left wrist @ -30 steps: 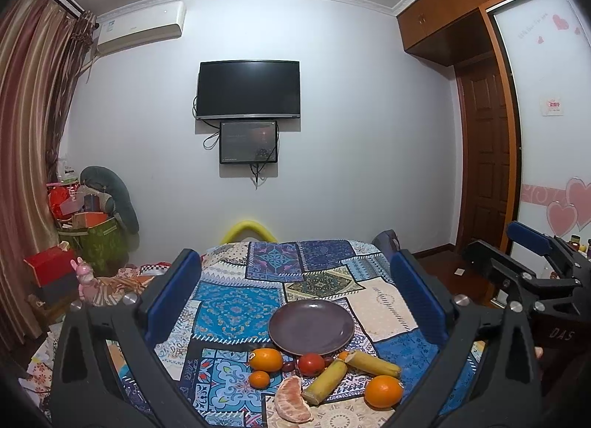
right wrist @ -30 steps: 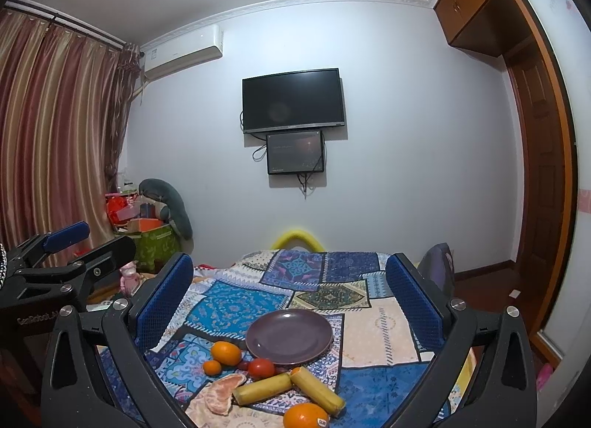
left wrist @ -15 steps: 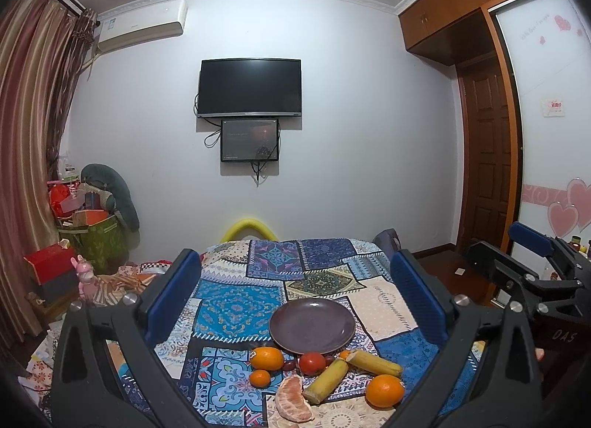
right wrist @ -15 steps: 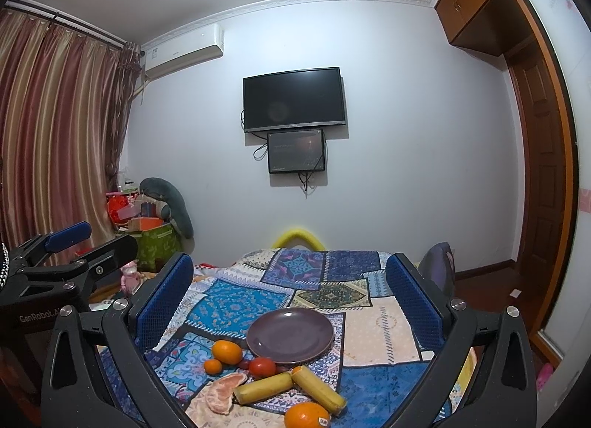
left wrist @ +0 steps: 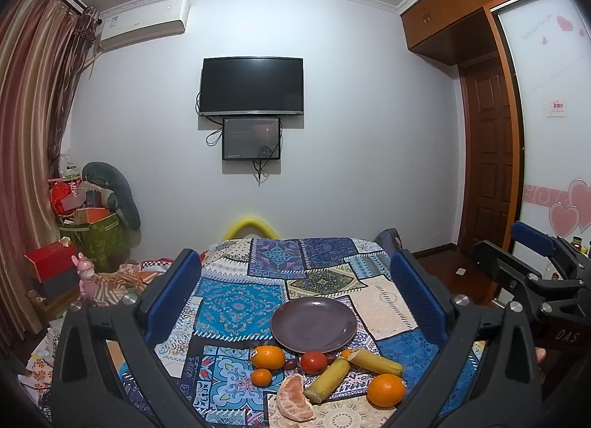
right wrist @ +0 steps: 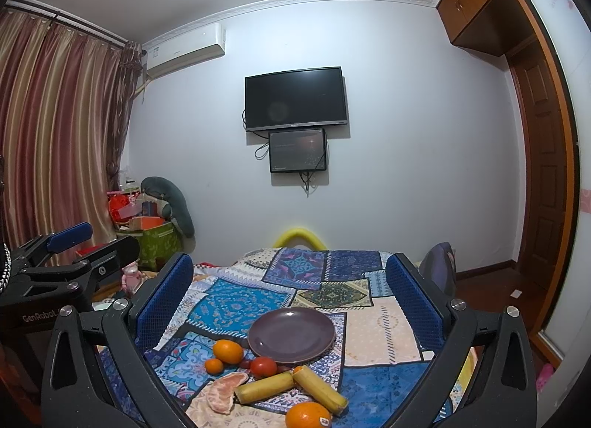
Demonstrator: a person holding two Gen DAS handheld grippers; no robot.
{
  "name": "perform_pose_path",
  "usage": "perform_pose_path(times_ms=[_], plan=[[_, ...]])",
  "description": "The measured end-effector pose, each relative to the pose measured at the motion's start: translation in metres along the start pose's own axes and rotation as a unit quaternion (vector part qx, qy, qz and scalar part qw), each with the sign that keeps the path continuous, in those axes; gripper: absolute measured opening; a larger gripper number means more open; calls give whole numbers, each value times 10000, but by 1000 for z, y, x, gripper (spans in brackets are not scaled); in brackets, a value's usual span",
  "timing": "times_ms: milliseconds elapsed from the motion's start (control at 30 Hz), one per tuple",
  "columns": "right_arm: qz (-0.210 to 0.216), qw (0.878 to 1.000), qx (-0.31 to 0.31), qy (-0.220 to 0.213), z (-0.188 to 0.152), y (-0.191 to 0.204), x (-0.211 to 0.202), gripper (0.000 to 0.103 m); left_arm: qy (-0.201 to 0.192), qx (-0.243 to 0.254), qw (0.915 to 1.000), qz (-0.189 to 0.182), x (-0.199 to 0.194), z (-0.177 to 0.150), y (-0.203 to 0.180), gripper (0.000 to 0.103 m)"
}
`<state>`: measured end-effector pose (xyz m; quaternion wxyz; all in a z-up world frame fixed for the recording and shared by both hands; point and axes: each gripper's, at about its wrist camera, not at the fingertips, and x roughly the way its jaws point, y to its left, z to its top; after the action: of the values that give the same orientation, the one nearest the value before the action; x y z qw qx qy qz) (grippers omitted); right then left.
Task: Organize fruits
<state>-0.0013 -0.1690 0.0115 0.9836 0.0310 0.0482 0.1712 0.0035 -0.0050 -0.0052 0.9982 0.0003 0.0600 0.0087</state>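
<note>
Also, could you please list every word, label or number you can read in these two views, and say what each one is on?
"DAS": on the right gripper body, left wrist view.
"GenRobot": on the left gripper body, right wrist view; its end is cut off.
Wardrobe door script and small sign: too small to read.
Air conditioner label, TV badge, orange sticker: unreadable.

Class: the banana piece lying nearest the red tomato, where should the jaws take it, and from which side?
Grip the banana piece across its middle, coming down from above. It lies flat on the cloth, a long thin cylinder; jaws crosswise span its narrow width and avoid the tomato.
</note>
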Motion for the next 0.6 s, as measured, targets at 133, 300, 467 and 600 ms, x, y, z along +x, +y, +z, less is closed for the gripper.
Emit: perform_pose_path(times_ms=[133,300,467,600], plan=[[1,10000,-1,6,0,0,0,103,17,0,10000,-11,1,-2,1,103],[6,10000,0,2,0,0,0,103,30,15,10000,-18,1,-2,2,103],[15,10000,7,1,-2,2,1,103,39,27,10000,-26,2,-2,1,103],[18,10000,5,12,-3,4,1,103,50,30,10000,-28,3,-2,1,103]])
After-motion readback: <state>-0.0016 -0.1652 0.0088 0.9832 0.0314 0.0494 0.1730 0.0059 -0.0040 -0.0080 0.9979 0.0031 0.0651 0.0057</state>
